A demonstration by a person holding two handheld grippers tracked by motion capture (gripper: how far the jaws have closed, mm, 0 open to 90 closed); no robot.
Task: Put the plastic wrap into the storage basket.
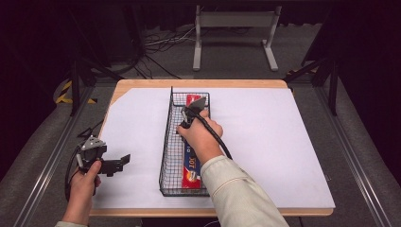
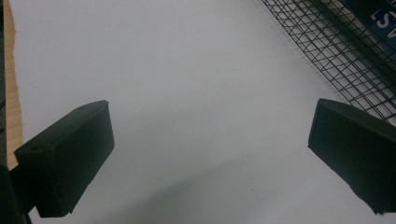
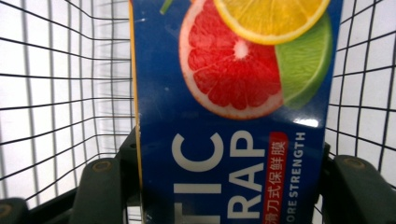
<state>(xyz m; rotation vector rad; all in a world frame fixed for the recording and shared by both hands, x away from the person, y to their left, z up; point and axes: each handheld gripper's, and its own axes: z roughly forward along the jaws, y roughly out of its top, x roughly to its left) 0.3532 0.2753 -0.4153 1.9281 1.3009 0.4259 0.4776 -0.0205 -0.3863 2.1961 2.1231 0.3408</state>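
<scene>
At the near left edge of the wooden table (image 1: 142, 84), which is covered by a large white paper sheet (image 1: 265, 137), the person's left hand (image 1: 85, 179) holds the left gripper (image 1: 124, 160) low over the sheet, its two black jaws spread wide and released with bare white paper between them in the left gripper view. Just to the right stands a long, narrow black wire mesh basket (image 1: 166, 156), running from the near edge toward the far side of the table; its mesh wall (image 2: 336, 51) crosses the upper right corner of the left gripper view. Inside the basket lies a long blue and red cardboard box of plastic wrap (image 1: 191, 172), printed with citrus slices, resting lengthwise along the basket floor. Farther in, the person's right forearm in a pale sleeve (image 1: 236, 194) reaches over the basket, and the right hand (image 1: 201, 135) holds the right gripper (image 3: 229, 186) down inside it. In the right gripper view the jaws press against both long sides of the plastic wrap box (image 3: 233, 116), grasping it, with basket mesh on either side
</scene>
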